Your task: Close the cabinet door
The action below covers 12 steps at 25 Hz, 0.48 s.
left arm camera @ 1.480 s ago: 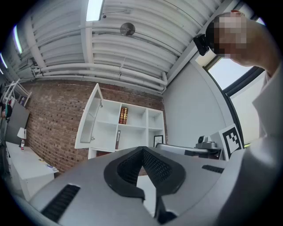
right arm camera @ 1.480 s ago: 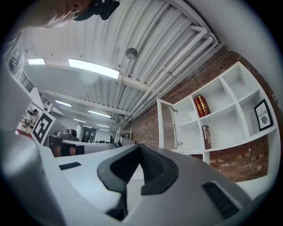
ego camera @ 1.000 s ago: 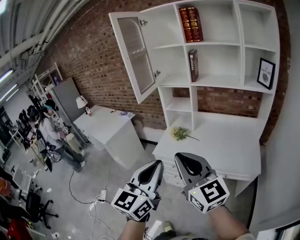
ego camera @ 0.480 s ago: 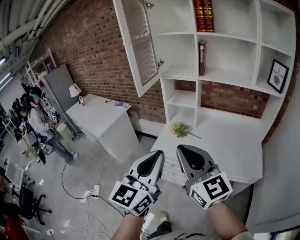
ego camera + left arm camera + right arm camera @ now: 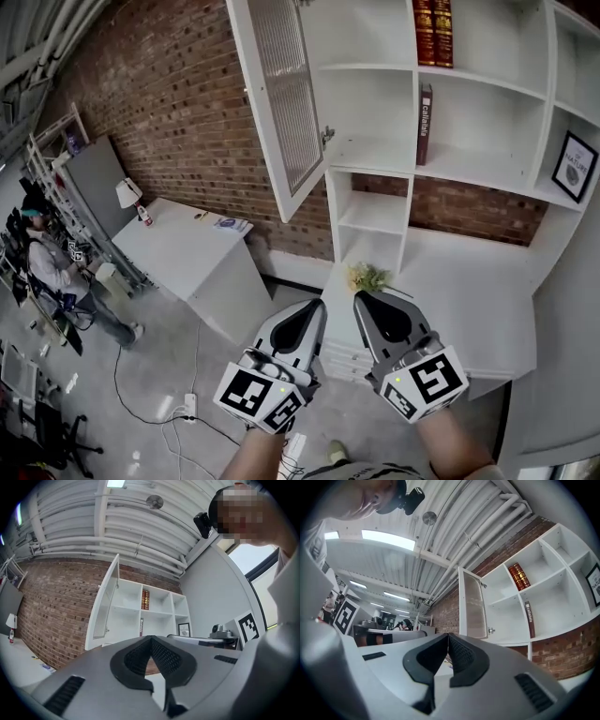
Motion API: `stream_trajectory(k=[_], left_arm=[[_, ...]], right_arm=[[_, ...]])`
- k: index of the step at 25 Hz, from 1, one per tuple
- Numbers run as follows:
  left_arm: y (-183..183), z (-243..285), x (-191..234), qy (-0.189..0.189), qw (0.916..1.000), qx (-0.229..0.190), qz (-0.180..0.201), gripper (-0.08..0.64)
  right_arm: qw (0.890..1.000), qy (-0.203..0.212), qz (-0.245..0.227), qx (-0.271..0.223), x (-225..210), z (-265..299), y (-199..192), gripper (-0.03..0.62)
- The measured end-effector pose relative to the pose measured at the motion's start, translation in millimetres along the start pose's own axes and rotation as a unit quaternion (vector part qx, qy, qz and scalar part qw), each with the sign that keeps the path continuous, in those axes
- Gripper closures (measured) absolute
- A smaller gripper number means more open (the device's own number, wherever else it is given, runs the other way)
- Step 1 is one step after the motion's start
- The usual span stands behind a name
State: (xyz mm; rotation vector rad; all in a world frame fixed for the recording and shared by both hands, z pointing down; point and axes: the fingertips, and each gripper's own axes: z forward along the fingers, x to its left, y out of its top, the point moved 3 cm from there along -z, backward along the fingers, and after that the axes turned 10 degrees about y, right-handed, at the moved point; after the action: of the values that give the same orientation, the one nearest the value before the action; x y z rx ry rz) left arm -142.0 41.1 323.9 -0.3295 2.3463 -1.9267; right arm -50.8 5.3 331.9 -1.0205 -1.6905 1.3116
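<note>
The biggest thing I see is the brick wall, from 9 o'clock up to 12. The tall white cabinet stands against it at 1 o'clock, and its top is cut off by the edge of the head view. The cabinet door is at 12 o'clock. It is swung wide open, out from the shelves, and its top is cut off too. Below the shelves, at 4 o'clock, is a white desk top. A white table sits by the wall at 9 o'clock. A person is far off at 9 o'clock, partly cut by the edge. My left gripper is at 6 o'clock and my right gripper is just beside it. Both have their jaws pressed together with nothing in them, and both are well apart from the door. My arms are cut off at the bottom. The red books at 1 o'clock are only half in view. The picture frame at 3 o'clock has words too small to read. Little flowers lie on the desk top.
</note>
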Motion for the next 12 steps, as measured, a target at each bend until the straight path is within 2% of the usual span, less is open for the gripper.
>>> stream_trajectory(k=[6, 12], left_arm=[[-1.6, 34.4, 48.3, -0.011, 0.9999, 0.003, -0.004, 0.548], [-0.8, 69.7, 81.8, 0.009, 0.9999, -0.009, 0.01, 0.549]], right_arm=[[1.0, -0.009, -0.008, 0.007, -16.8, 47.1, -6.6, 0.574], [1.0, 0.0, -0.013, 0.004, -47.3, 81.5, -15.0, 0.574]])
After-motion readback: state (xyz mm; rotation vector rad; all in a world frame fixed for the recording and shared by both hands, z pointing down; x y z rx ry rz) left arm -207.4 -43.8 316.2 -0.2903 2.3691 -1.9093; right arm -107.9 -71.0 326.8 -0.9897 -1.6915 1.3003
